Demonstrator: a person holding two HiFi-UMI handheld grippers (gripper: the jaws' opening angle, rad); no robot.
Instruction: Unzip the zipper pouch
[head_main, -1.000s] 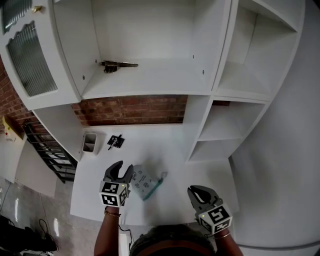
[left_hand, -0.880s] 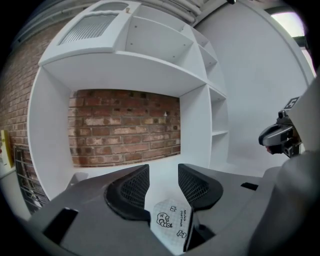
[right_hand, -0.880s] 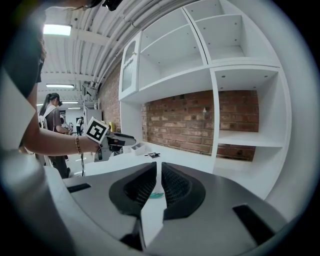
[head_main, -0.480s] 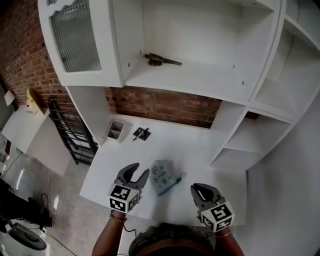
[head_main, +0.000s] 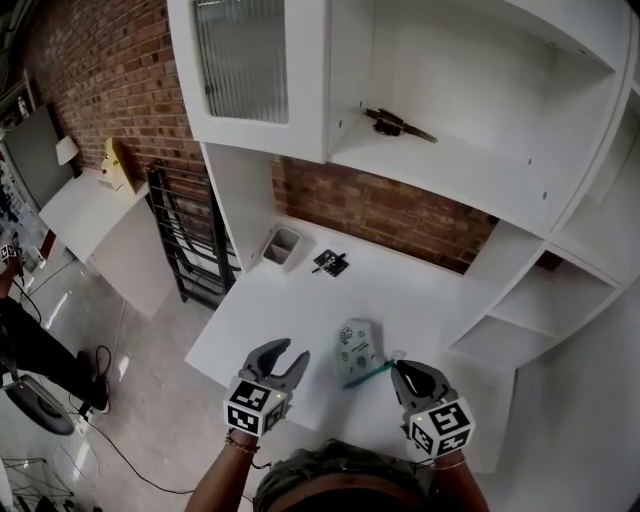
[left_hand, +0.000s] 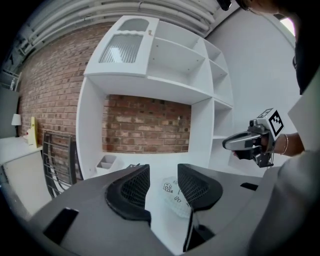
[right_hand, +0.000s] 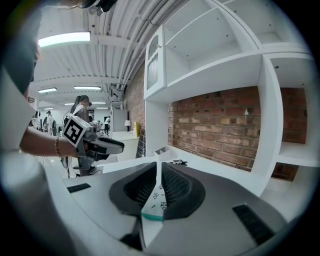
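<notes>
White desk (head_main: 300, 310) holds the zipper pouch (head_main: 355, 348); left gripper (head_main: 285, 352) part-open, right gripper (head_main: 402, 370) closed.

Bright and evenly lit in the head view, with only pale, soft shadow under the shelf (head_main: 470, 180) at one o'clock and shiny glare on the floor (head_main: 60, 300) at nine o'clock. Lit from a long ceiling light (right_hand: 64, 38) at ten o'clock in the right gripper view. Bent strongly toward the rims in both gripper views, black in the corners, slightly soft on the pouch (left_hand: 172, 192) at six o'clock in the left gripper view
</notes>
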